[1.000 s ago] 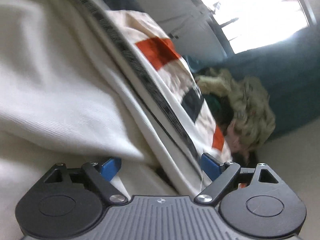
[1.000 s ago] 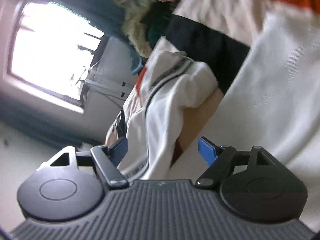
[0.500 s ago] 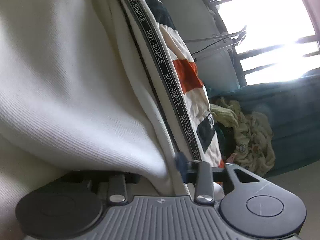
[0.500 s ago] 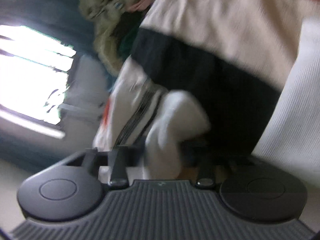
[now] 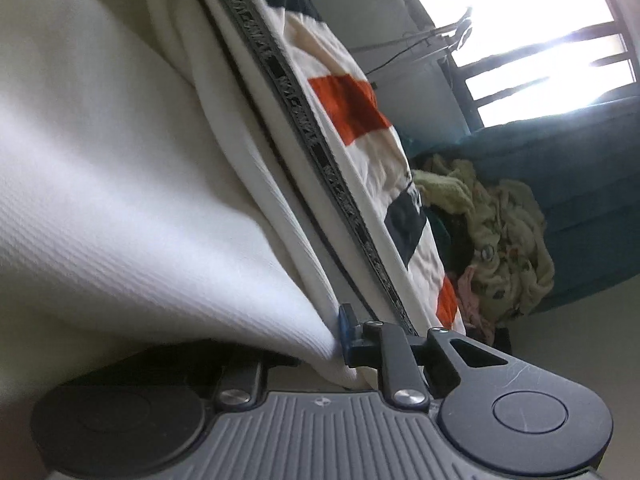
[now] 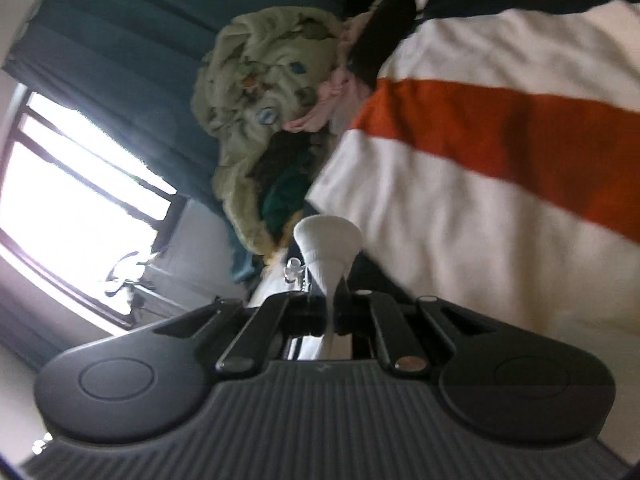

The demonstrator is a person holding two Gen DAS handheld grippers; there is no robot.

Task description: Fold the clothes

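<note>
1. A home, most likely a living room or bedroom.
2. A teal upholstered sofa (image 5: 580, 184) fills the right of the left wrist view.
3. A heap of unfolded laundry (image 5: 500, 240) lies against it, right of centre.
4. A bright barred window (image 5: 540, 40) sits upper right, with a clothes drying rack (image 5: 420, 36) just beside it.

Black grippers: ribbed grey housing, 2 round discs, silver screws, blue fingers (image 5: 347, 334).

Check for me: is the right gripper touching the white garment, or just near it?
Touching. In the right wrist view, the right gripper is shut on a bunched edge of the white garment, which bulges out just past the jaws.
</note>
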